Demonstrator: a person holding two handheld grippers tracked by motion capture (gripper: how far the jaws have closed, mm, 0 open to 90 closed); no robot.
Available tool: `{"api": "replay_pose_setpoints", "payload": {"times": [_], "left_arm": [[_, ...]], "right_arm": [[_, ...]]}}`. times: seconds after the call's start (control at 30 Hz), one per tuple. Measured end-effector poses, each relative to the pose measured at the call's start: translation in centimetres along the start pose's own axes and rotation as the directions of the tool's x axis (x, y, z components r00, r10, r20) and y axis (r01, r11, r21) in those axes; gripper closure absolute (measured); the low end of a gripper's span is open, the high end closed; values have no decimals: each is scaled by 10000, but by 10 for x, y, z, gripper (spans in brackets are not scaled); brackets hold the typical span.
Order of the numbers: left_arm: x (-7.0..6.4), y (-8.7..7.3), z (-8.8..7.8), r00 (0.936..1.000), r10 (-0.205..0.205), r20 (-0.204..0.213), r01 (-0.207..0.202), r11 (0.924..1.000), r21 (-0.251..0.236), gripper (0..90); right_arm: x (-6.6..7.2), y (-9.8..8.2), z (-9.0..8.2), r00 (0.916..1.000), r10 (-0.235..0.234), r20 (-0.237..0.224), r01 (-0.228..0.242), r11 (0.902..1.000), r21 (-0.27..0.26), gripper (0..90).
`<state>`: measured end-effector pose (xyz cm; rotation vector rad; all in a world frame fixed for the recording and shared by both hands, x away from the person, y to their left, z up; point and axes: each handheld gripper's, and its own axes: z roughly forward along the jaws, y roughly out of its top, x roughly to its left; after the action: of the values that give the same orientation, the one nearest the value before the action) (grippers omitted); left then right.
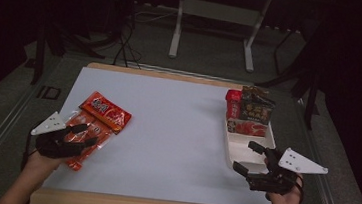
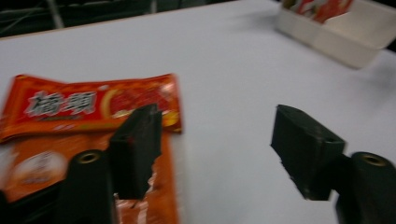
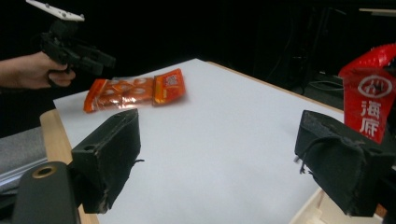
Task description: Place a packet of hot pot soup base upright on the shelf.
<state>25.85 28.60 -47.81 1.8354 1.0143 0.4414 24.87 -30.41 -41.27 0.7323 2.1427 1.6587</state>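
Bare white table (image 1: 176, 126) between orange snack packet (image 1: 98, 119) and white tray (image 1: 245, 146).

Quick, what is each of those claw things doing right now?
Left gripper: open above the orange snack packet, gripping nothing.
Right gripper: open, empty, by the white tray.

— What's being worked on?
— An orange snack packet (image 1: 95, 122), flat on the table's left side, near the front edge.
— Its look?
— Long and glossy, red label end with white characters pointing away, slightly skewed.
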Motion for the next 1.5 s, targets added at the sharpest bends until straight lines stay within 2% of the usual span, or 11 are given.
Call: {"api": "replay_pose_setpoints", "payload": {"times": [0.3, 0.47, 0.63, 0.67, 0.7, 0.77, 0.93, 1.07, 1.17, 1.33, 1.5], "left_arm": [[37, -14, -2, 9904, -410, -1321, 481, 9975, 517, 742], [53, -22, -2, 9756, -517, -2132, 719, 9935, 881, 896], [68, -29, -4, 9556, -595, -2885, 1008, 9863, 1303, 900], [68, -29, -4, 9556, -595, -2885, 1008, 9863, 1303, 900], [76, -32, -4, 9463, -635, -3169, 1155, 9822, 1483, 900], [83, -34, -5, 9383, -703, -3386, 1302, 9789, 1576, 900], [96, -42, 0, 9281, -494, -3690, 1330, 9698, 2045, 900], [103, -47, 3, 9275, -340, -3723, 1323, 9612, 2420, 900], [104, -51, 5, 9380, -325, -3452, 1247, 9606, 2483, 900], [103, -49, 6, 9418, -216, -3356, 1164, 9572, 2650, 900], [95, -46, 12, 9540, -49, -2996, 929, 9554, 2801, 900]], "right_arm": [[5, -5, 1, 9997, 8, -251, -7, 10000, 11, 139], [7, -4, -2, 9992, -70, -384, 63, 9998, -176, 140], [8, -5, 0, 9991, -138, -396, 135, 9999, -67, 140], [8, -5, 0, 9991, -138, -396, 135, 9999, -67, 140], [8, -5, 1, 9990, -159, -424, 156, 9999, -71, 140], [9, -7, 3, 9987, -142, -487, 144, 9999, 31, 140], [9, -7, 4, 9982, -129, -581, 133, 9999, 60, 140], [9, -7, 4, 9980, -154, -610, 157, 9999, 45, 140], [8, -8, 4, 9981, -108, -608, 112, 9999, 64, 140], [8, -8, 5, 9979, -84, -639, 93, 9999, 126, 140], [10, -8, 6, 9976, -77, -685, 90, 9998, 195, 141]]}}
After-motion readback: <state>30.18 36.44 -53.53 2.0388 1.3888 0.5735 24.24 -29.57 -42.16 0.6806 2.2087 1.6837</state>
